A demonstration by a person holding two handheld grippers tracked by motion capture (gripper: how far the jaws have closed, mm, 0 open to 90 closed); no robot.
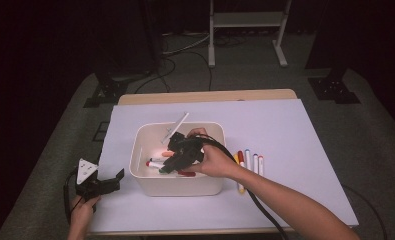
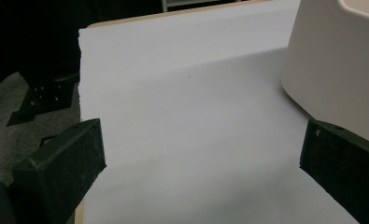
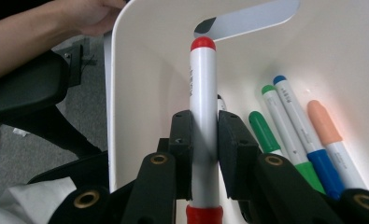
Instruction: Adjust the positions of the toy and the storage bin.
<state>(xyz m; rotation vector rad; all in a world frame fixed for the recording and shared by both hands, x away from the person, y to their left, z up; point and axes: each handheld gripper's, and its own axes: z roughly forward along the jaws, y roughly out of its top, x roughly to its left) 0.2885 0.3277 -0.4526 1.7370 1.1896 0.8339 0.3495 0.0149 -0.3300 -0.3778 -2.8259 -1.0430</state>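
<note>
Right tongs (image 3: pixel 204 154) clamped on a white marker with red cap and red end (image 3: pixel 203 98), gripped mid-barrel, jaws square on both sides. In the high view the right tongs (image 1: pixel 181 156) sit inside the cream plastic bin (image 1: pixel 141 142) at frame centre, so the marker is over the bin interior, cap pointing at the far wall. Judged step: dropping this marker in with the rest.

Already on the bin floor, lower right of the right gripper view: green-capped marker (image 3: pixel 262 129), white-barrelled markers with green (image 3: pixel 278 112) and blue (image 3: pixel 290 105) caps, peach-capped marker (image 3: pixel 324 123).

To do it well: lower until the barrel is close to the floor, lay it parallel to the others in the free lane at left, then release; a release from height risks bounce. Keep the cap off the wall.

A row of markers on the white desk sheet (image 1: pixel 250 162) waits right of the bin.

Left tongs (image 2: pixel 196 163) wide open, nothing between them, parked over the white desk sheet (image 2: pixel 182 93) left of the bin; could brace the bin wall if it slides.
</note>
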